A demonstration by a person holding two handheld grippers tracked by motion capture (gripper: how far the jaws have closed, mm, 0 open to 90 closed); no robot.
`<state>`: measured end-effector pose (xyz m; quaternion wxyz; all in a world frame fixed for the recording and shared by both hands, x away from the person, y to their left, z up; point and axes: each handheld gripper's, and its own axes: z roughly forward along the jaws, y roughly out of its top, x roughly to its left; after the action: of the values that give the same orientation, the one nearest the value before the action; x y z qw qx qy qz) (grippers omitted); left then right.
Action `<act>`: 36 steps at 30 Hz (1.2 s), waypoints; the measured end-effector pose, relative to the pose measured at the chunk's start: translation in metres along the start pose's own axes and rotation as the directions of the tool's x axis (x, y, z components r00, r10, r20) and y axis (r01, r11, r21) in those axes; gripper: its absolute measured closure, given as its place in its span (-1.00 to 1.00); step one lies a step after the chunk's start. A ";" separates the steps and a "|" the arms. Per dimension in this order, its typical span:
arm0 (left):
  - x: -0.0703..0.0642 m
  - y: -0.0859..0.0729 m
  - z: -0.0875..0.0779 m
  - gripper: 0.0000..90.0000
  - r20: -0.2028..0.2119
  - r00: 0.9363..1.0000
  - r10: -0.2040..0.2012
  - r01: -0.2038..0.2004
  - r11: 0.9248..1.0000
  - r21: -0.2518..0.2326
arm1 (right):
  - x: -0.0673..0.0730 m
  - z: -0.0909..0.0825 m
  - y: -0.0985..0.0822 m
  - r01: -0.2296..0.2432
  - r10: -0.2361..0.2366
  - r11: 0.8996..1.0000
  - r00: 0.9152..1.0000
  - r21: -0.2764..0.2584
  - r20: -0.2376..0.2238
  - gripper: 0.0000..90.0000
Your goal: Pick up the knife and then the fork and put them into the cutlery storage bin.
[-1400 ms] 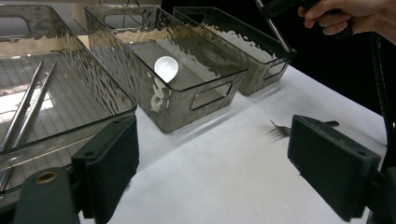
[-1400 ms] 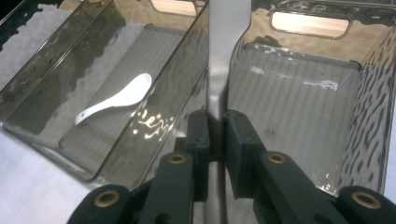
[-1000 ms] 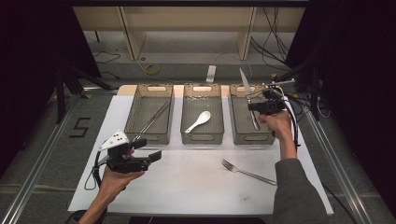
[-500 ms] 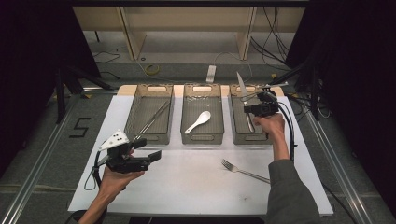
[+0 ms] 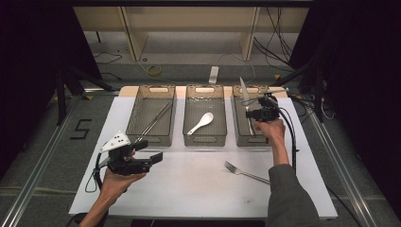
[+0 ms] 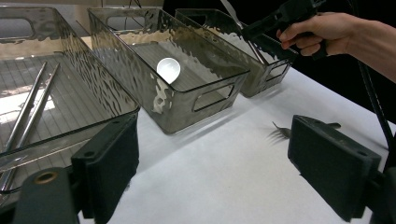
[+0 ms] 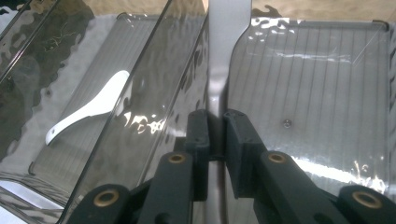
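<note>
Since the earlier frames my right hand-held gripper (image 5: 250,113) has sunk with the long silver table knife (image 5: 244,94) toward the right-hand clear smoky plastic bin (image 5: 239,137), while my left hand-held gripper (image 5: 153,156) has kept its place over the white bench (image 5: 189,189).

Taking the middle clear plastic bin (image 5: 204,140) as the landmark: a white ceramic soup spoon (image 5: 201,123) lies inside it, bowl toward the far end. The bin just left of it (image 5: 153,139) holds a pair of metal chopsticks (image 5: 156,119) lying aslant. The bin just right of it has a bare ribbed floor in the right gripper view, and the knife hangs over it.

My right hand-held gripper is clamped on the knife's handle; the blade runs up and away from the jaws, leaning over the wall between the right bin and the middle one. My left hand-held gripper stands wide apart, with nothing in it.

A silver metal fork (image 5: 246,173) lies on the bench nearer me than the middle bin, to its right, by my right forearm.
</note>
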<state>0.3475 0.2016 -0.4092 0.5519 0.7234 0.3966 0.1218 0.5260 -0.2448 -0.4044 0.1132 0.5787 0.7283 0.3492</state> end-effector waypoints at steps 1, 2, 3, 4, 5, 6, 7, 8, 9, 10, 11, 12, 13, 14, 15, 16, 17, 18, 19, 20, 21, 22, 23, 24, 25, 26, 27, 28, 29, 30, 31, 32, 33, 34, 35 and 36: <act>0.000 0.000 0.000 -0.65 0.000 1.000 0.001 -0.001 1.000 0.002 | 0.000 0.001 0.000 -0.008 0.008 1.000 1.000 0.007 0.001 0.80; 0.000 0.000 0.000 -0.65 0.000 1.000 0.001 -0.001 1.000 0.001 | 0.000 0.002 -0.001 -0.009 0.009 1.000 1.000 0.011 0.003 0.79; 0.000 0.000 0.000 -0.65 -0.001 1.000 0.003 -0.003 1.000 0.004 | 0.000 0.003 -0.002 -0.016 0.016 1.000 1.000 0.020 0.006 0.79; 0.001 0.000 0.000 -0.65 -0.001 1.000 0.001 -0.001 1.000 0.003 | -0.001 0.005 -0.003 -0.026 0.026 0.999 1.000 0.022 0.005 0.77; 0.001 0.000 0.000 -0.65 -0.001 1.000 0.000 0.000 1.000 0.004 | -0.001 0.006 -0.004 -0.032 0.031 0.999 0.999 0.028 0.006 0.75; 0.001 0.000 0.000 -0.65 -0.001 1.000 0.002 -0.002 1.000 0.005 | -0.002 0.007 -0.005 -0.038 0.038 0.999 0.999 0.032 -0.001 0.63; 0.001 0.000 0.000 -0.65 -0.001 1.000 0.002 -0.002 1.000 0.004 | -0.003 0.007 -0.005 -0.047 0.048 0.998 0.999 0.038 -0.018 0.54; 0.001 0.000 0.000 -0.65 -0.002 1.000 0.001 -0.001 1.000 0.003 | -0.003 0.006 -0.005 -0.046 0.047 0.998 0.998 0.038 -0.031 0.47; 0.001 0.000 0.000 -0.65 -0.002 1.000 -0.001 0.001 1.000 0.003 | -0.002 0.005 -0.004 -0.039 0.041 0.998 0.998 0.042 -0.039 0.42; 0.001 0.000 0.000 -0.65 -0.003 1.000 -0.001 0.001 1.000 0.003 | -0.002 0.003 -0.003 -0.031 0.032 0.999 0.999 0.037 -0.039 0.36; 0.001 0.000 0.000 -0.65 -0.002 1.000 0.000 0.000 1.000 0.004 | -0.001 0.000 -0.002 -0.021 0.022 0.999 0.999 0.030 -0.044 0.31; 0.001 0.000 0.000 -0.65 -0.002 1.000 0.001 -0.001 1.000 0.003 | -0.001 -0.003 -0.001 -0.017 0.019 0.999 0.999 0.031 -0.050 0.27; 0.001 0.000 0.000 -0.65 -0.003 1.000 0.001 -0.001 1.000 0.003 | 0.000 -0.005 -0.001 -0.007 0.009 1.000 0.999 0.027 -0.050 0.22; 0.001 0.000 0.000 -0.65 -0.003 1.000 -0.002 0.002 1.000 0.004 | 0.000 -0.008 -0.002 0.009 -0.008 1.000 0.999 0.029 -0.050 0.18; 0.001 0.000 0.000 -0.65 -0.003 1.000 0.000 0.000 1.000 0.004 | 0.002 -0.012 -0.003 0.036 -0.034 0.999 0.998 0.032 -0.059 0.13; 0.001 0.000 -0.001 -0.65 -0.003 1.000 0.002 -0.002 1.000 0.005 | 0.004 -0.015 -0.003 0.050 -0.048 0.998 0.997 0.033 -0.063 0.09; 0.001 0.000 -0.001 -0.65 -0.002 1.000 0.002 -0.002 1.000 0.004 | 0.006 -0.019 -0.005 0.076 -0.074 0.997 0.995 0.029 -0.067 0.03; 0.001 0.000 -0.001 -0.65 -0.001 1.000 0.001 -0.001 1.000 0.003 | 0.010 -0.025 -0.007 0.109 -0.107 0.994 0.991 0.028 -0.084 0.00; 0.001 0.000 -0.001 -0.65 -0.002 1.000 0.001 -0.001 1.000 0.004 | 0.013 -0.028 -0.008 0.126 -0.123 0.992 0.988 0.029 -0.095 -0.03; 0.001 0.000 -0.001 -0.65 -0.001 1.000 0.000 0.000 1.000 0.005 | 0.017 -0.034 -0.011 0.158 -0.152 0.987 0.981 0.037 -0.121 -0.08; 0.001 0.000 -0.001 -0.65 -0.001 1.000 0.000 0.000 1.000 0.005 | 0.021 -0.038 -0.014 0.186 -0.179 0.982 0.974 0.044 -0.136 -0.10; 0.001 0.000 0.000 -0.65 -0.002 1.000 0.000 0.000 1.000 0.004 | 0.025 -0.043 -0.017 0.213 -0.204 0.976 0.968 0.050 -0.143 -0.12; 0.000 0.000 0.000 -0.65 -0.002 1.000 0.000 0.000 1.000 0.002 | 0.028 -0.047 -0.020 0.238 -0.228 0.970 0.962 0.052 -0.150 -0.15; 0.000 0.000 0.000 -0.65 -0.002 1.000 0.001 -0.001 1.000 0.002 | 0.032 -0.052 -0.024 0.259 -0.248 0.965 0.955 0.049 -0.161 -0.16; 0.000 0.000 0.000 -0.65 -0.002 1.000 0.001 -0.001 1.000 0.003 | 0.034 -0.055 -0.026 0.274 -0.263 0.960 0.950 0.049 -0.168 -0.17; 0.000 0.000 0.000 -0.65 -0.002 1.000 0.003 -0.003 1.000 0.003 | 0.038 -0.059 -0.030 0.293 -0.280 0.955 0.944 0.050 -0.175 -0.18; 0.000 0.000 0.000 -0.65 -0.002 1.000 0.002 -0.002 1.000 0.001 | 0.041 -0.062 -0.034 0.310 -0.297 0.949 0.937 0.050 -0.182 -0.20; 0.001 0.000 0.000 -0.65 -0.002 1.000 0.002 -0.002 1.000 0.001 | 0.043 -0.064 -0.038 0.326 -0.311 0.944 0.931 0.054 -0.191 -0.22; 0.001 0.000 0.000 -0.65 -0.002 1.000 0.001 -0.001 1.000 0.003 | 0.046 -0.067 -0.042 0.343 -0.326 0.937 0.924 0.057 -0.199 -0.22; 0.001 0.000 0.000 -0.65 -0.004 1.000 0.000 0.000 1.000 0.003 | 0.048 -0.069 -0.046 0.351 -0.333 0.934 0.921 0.060 -0.202 -0.23; 0.001 0.000 0.000 -0.65 -0.004 1.000 0.001 -0.001 1.000 0.003 | 0.050 -0.070 -0.049 0.362 -0.343 0.930 0.917 0.063 -0.206 -0.24; 0.001 0.000 -0.001 -0.65 -0.004 1.000 0.002 -0.002 1.000 0.002 | 0.052 -0.071 -0.054 0.374 -0.352 0.925 0.911 0.070 -0.214 -0.24; 0.001 0.000 -0.001 -0.65 -0.005 1.000 0.002 -0.002 1.000 0.001 | 0.054 -0.072 -0.059 0.383 -0.360 0.920 0.908 0.077 -0.216 -0.24; 0.001 0.000 -0.001 -0.65 -0.006 1.000 -0.001 0.001 1.000 -0.001 | 0.054 -0.072 -0.062 0.394 -0.367 0.915 0.903 0.088 -0.222 -0.24; 0.001 0.000 -0.001 -0.65 -0.006 1.000 -0.002 0.002 1.000 -0.001 | 0.056 -0.072 -0.069 0.405 -0.375 0.909 0.899 0.104 -0.226 -0.24; 0.001 0.000 -0.001 -0.65 -0.006 1.000 -0.003 0.003 1.000 -0.001 | 0.056 -0.071 -0.072 0.410 -0.379 0.905 0.897 0.109 -0.227 -0.23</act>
<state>0.3480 0.2028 -0.4091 0.5512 0.7223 0.3992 0.1231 0.4129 -0.2261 -0.3852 0.0629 0.3872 0.8631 0.3182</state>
